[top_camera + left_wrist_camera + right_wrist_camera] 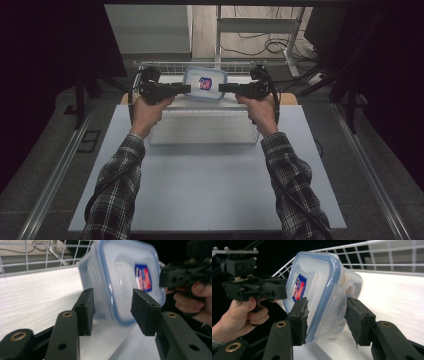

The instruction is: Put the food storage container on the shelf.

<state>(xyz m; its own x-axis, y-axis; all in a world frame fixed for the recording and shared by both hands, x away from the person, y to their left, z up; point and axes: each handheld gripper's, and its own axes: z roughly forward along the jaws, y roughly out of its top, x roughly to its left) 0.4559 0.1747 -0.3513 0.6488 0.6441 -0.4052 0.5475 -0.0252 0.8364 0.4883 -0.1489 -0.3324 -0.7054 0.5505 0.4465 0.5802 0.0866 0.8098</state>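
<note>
Dim room, grey floor (45, 150), white table (210, 185), desk frame (260, 30) w/ cables (265, 45) behind

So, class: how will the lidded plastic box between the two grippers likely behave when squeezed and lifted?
The box looks like rigid clear plastic with a blue-rimmed lid, so it should probably hold its shape. Its smooth walls may slip between the left gripper and right gripper. Little shows inside, so it is probably light.

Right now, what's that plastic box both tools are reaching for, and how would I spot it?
At the table's far edge, by the wire rack, the left gripper and right gripper face each other. Between them sits a clear lidded container, marked by its blue rim and red-and-blue label.
</note>
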